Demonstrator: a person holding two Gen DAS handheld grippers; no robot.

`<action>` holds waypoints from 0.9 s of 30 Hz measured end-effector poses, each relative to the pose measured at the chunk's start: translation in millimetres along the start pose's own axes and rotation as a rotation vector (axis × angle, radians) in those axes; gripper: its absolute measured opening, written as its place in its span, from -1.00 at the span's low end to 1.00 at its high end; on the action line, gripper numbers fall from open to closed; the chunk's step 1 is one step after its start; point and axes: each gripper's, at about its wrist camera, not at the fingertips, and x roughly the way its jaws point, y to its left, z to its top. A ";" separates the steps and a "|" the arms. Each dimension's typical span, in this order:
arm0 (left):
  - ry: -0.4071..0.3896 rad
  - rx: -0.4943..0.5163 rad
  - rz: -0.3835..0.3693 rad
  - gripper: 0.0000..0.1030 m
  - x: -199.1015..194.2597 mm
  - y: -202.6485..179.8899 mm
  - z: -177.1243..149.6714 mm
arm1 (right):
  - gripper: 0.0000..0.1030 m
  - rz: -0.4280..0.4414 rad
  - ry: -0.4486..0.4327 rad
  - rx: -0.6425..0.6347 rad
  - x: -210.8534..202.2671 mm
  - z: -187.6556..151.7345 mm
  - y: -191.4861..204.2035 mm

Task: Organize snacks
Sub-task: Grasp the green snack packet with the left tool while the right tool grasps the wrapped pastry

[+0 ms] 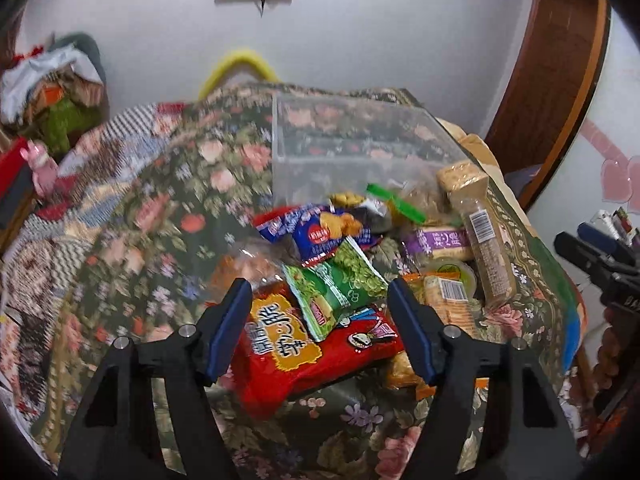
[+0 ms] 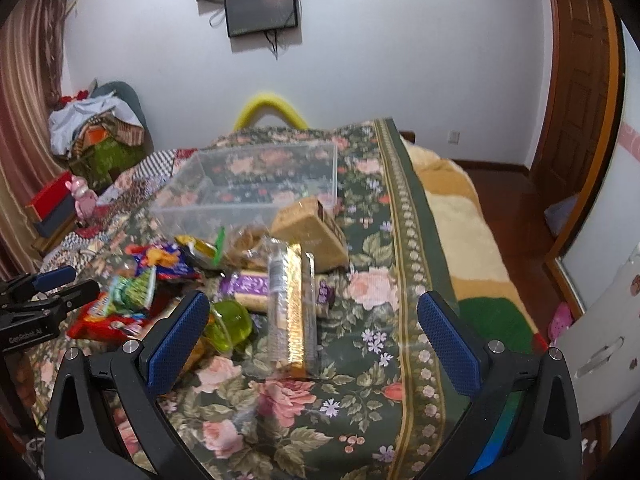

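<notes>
Two grippers up, both over the snack pile on the floral cloth. Step in hand, as I read it: first pick, nothing packed yet. Clear plastic bin sits behind the pile, looks empty, open side up.

Left gripper: jaws apart, nothing clamped. Between them, in the left wrist view, lies the red snack bag w/ the green packet overlapping its top. Can't tell if the pads are level w/ the bag or above it; frame is a bit smeared. I judge the red bag or the green packet is the target.

Right gripper: jaws wide apart, empty. Long cracker sleeve lies lengthwise just ahead in the gap, green jelly cup beside the left pad. Boxy tan pack sits further back, just beside the bin's near corner.

Rest of pile: blue packet, purple-label pack, green clip bag, all jumbled and overlapping.

Next move, my call: left needs to drop onto one bag only, pinch across the narrow side, then lift clear before swinging to the bin. Green packet rests on the red one, so grabbing red 1st prob drags green along. Right should square up on the sleeve; it's slick wrap, could slide.
</notes>
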 end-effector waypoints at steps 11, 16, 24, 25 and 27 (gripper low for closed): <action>0.077 -0.005 -0.035 0.36 45.2 -9.8 2.1 | 1.00 0.040 0.093 0.011 45.9 2.2 -4.1; 0.094 -0.012 -0.040 0.36 58.2 -11.4 0.4 | 0.89 0.060 0.133 -0.011 64.1 -0.3 3.1; 0.086 0.008 -0.042 -0.12 68.1 -15.1 2.1 | 0.45 0.099 0.194 -0.021 82.6 -6.5 7.1; 0.099 0.004 -0.060 -0.25 70.2 -14.7 1.1 | 0.39 0.104 0.198 -0.018 83.9 -6.3 6.4; 0.107 0.001 -0.071 -0.43 71.5 -14.9 -0.5 | 0.19 0.113 0.208 -0.016 86.3 -6.0 7.7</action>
